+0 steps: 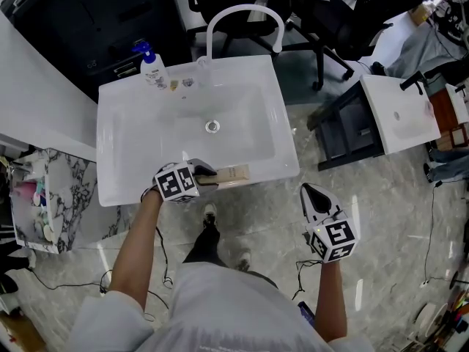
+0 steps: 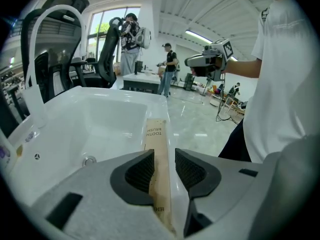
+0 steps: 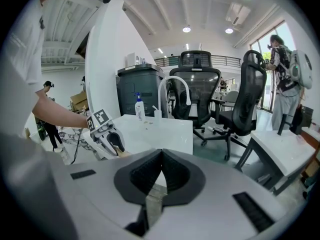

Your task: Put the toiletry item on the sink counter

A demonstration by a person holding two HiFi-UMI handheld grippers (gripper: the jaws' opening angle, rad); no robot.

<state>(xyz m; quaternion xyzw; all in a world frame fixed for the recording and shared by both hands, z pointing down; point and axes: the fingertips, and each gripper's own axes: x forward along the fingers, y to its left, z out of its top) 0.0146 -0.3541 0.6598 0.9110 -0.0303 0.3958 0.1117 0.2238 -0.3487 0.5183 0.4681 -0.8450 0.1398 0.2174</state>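
Note:
A long tan toothbrush box point(image 1: 233, 174) lies flat on the front rim of the white sink point(image 1: 121, 191), its length running along the edge. My left gripper point(image 1: 208, 176) stands over the box's near end. In the left gripper view the box point(image 2: 156, 139) runs between the dark pads point(image 2: 141, 170), and a gap shows on the right side, so the left gripper point(image 2: 164, 171) is open around it. My right gripper point(image 1: 315, 195) hangs off the sink's right front corner over the floor, shut with nothing in it point(image 3: 161, 170).
A blue-capped pump bottle point(image 1: 152, 67) and a white arched faucet point(image 1: 244, 12) stand at the sink's back rim. A second small sink unit point(image 1: 399, 112) is at the right, black office chairs behind. A marble-patterned shelf point(image 1: 51, 196) stands at the left. Cables cross the floor.

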